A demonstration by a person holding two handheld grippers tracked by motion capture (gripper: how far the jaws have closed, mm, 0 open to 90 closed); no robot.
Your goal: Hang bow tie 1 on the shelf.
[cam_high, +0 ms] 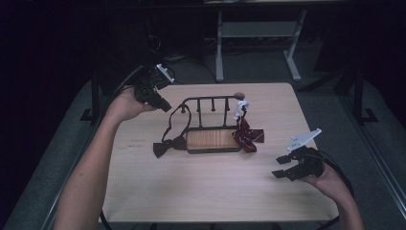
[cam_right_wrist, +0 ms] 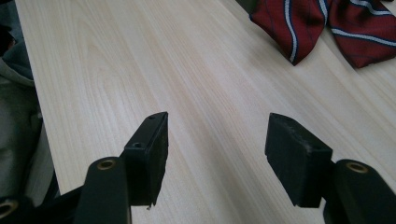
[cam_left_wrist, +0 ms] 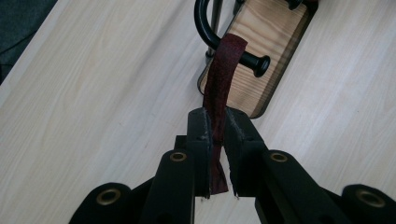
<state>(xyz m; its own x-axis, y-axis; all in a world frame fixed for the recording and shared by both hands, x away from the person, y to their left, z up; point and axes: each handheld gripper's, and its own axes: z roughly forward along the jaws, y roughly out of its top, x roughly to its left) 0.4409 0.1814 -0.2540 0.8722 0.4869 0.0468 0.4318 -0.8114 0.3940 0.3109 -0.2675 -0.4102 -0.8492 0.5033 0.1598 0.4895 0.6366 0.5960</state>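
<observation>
Two risks: your left gripper (cam_left_wrist: pixel 215 122) pinches the dark strap (cam_left_wrist: pixel 219 88) hooked on the rack (cam_high: pixel 213 141) — tug and it tips. Right gripper (cam_right_wrist: pixel 217 154) gapes wide, empty, beside it.

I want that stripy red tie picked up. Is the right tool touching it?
Apart. The right gripper view shows the open right tool over bare table, with the striped tie lying well beyond its tips.

Pale wooden table (cam_high: pixel 201 187): rack (cam_high: pixel 213 140), dark bow tie (cam_high: pixel 168 145), striped bow tie (cam_high: pixel 249 136).
</observation>
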